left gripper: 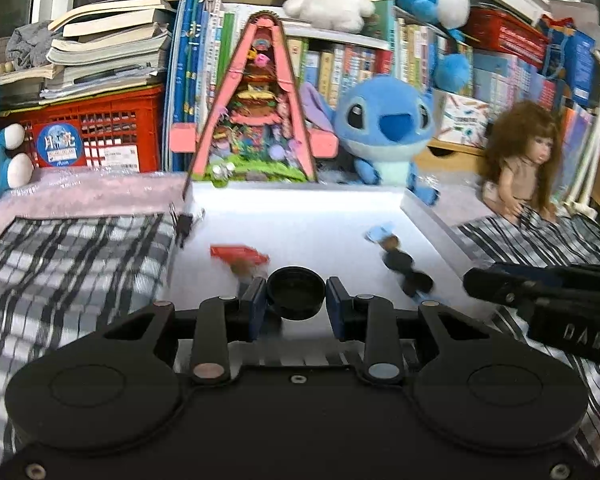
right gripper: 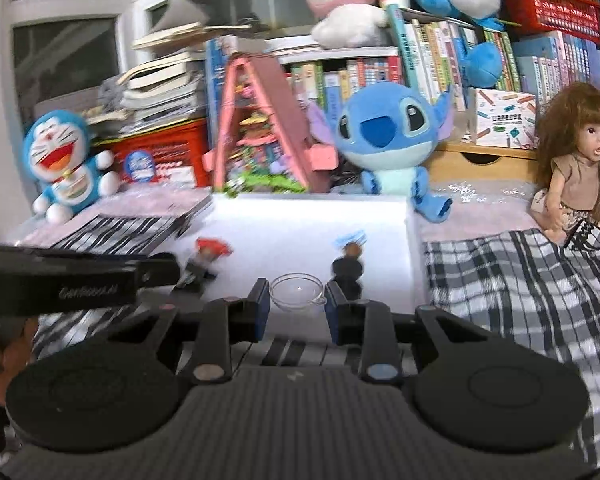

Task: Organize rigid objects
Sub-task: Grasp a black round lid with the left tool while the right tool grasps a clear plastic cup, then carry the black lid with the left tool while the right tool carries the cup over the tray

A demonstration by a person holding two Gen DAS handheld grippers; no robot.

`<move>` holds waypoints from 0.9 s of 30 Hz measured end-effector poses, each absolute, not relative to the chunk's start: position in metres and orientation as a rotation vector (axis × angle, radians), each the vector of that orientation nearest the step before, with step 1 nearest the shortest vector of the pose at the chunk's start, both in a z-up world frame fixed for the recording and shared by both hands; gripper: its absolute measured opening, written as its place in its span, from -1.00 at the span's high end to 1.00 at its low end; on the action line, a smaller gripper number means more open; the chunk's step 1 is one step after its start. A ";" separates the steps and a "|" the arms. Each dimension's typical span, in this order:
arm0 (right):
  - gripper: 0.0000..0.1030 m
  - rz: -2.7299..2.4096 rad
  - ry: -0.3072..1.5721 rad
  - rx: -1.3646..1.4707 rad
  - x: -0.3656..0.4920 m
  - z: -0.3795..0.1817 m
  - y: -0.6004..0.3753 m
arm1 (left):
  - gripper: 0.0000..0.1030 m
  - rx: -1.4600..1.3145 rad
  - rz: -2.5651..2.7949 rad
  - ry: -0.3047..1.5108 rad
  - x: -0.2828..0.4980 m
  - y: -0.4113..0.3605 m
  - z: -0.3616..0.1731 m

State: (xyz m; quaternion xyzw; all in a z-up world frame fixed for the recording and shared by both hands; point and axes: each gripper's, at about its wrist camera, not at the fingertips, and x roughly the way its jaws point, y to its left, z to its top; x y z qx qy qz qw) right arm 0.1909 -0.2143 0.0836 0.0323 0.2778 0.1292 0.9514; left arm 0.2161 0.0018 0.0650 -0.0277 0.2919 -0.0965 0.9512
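Note:
My left gripper is shut on a round black base, held over the near edge of the white foam tray. My right gripper is shut on a clear plastic dome, held above the same tray. In the tray lie a small figure with a red hat on the left and a dark figure with a blue hat on the right; both show in the right wrist view, red-hatted and blue-hatted. The right gripper body shows at the right of the left wrist view.
A checked cloth covers the surface around the tray. Behind the tray stand a pink triangular diorama, a Stitch plush, a doll, a Doraemon plush, a red crate and shelves of books.

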 end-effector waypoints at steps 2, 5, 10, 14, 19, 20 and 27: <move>0.32 0.249 0.579 0.084 0.210 0.086 -0.217 | 0.41 -0.060 -0.171 0.599 0.235 0.002 0.066; 0.32 0.216 0.606 0.127 0.241 0.087 -0.222 | 0.41 -0.080 -0.132 0.618 0.263 0.005 0.064; 0.32 0.178 0.641 0.179 0.283 0.085 -0.228 | 0.41 -0.115 -0.085 0.649 0.300 0.011 0.055; 0.32 0.151 0.659 0.201 0.310 0.082 -0.228 | 0.41 -0.124 -0.068 0.681 0.326 0.013 0.048; 0.32 0.120 0.685 0.219 0.336 0.073 -0.225 | 0.41 -0.140 -0.061 0.680 0.346 0.014 0.043; 0.32 0.113 0.690 0.220 0.341 0.071 -0.224 | 0.41 -0.144 -0.060 0.683 0.350 0.014 0.041; 0.32 0.098 0.720 0.221 0.361 0.055 -0.219 | 0.41 -0.145 -0.030 0.698 0.366 0.013 0.025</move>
